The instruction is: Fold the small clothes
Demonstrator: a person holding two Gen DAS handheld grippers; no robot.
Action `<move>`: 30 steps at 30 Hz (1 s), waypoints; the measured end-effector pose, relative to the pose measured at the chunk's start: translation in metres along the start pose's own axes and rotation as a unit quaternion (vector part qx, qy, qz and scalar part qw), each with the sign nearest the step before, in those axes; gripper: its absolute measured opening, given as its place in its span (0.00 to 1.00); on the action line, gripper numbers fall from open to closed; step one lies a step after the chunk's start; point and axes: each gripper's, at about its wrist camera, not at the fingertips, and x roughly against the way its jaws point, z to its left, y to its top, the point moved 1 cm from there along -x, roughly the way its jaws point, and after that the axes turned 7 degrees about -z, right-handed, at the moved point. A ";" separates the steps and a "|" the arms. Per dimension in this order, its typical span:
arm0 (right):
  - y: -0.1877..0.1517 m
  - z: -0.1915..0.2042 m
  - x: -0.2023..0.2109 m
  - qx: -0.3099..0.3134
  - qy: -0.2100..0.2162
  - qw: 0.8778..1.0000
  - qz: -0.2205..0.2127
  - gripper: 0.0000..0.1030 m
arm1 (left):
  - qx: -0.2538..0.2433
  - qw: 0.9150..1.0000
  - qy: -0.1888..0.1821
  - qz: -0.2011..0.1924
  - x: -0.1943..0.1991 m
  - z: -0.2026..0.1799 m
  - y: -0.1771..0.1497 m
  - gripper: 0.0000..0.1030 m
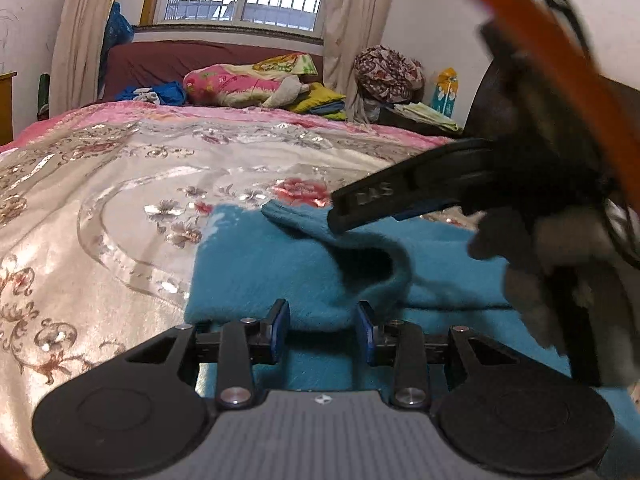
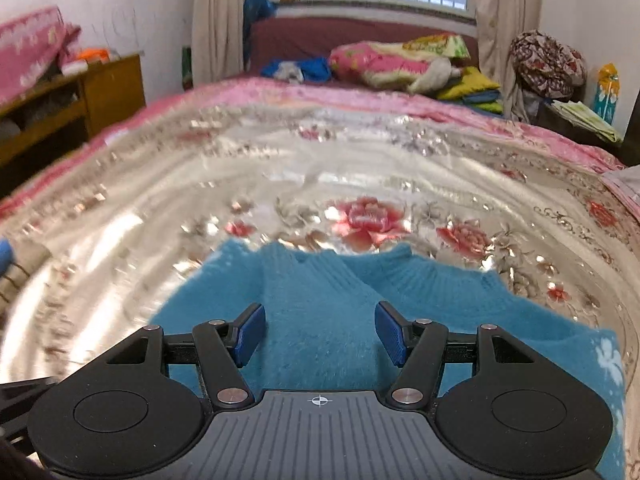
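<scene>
A small teal knitted sweater (image 1: pixel 256 272) lies on the flowered bedspread (image 1: pixel 100 184). One sleeve is folded over it and arches up in a loop (image 1: pixel 372 248). My left gripper (image 1: pixel 323 326) is open, its blue pads on either side of a fold of the teal fabric. My right gripper (image 1: pixel 344 216) shows in the left wrist view from the right, just above the sleeve. In the right wrist view the right gripper (image 2: pixel 320 334) is open over the sweater (image 2: pixel 320 304), with the two sleeve cuffs (image 2: pixel 304 264) just ahead.
The bed runs back to a dark red headboard (image 2: pixel 320 36) under a barred window. Pillows and folded clothes (image 1: pixel 256 84) lie at the far end. A wooden cabinet (image 2: pixel 80 96) stands left of the bed. A cloth bundle (image 2: pixel 548 60) sits at the right.
</scene>
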 end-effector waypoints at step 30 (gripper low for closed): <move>-0.094 -0.142 0.070 -0.283 0.032 0.959 0.019 0.23 | 0.031 0.999 -0.011 -0.006 0.011 0.014 -0.002 0.46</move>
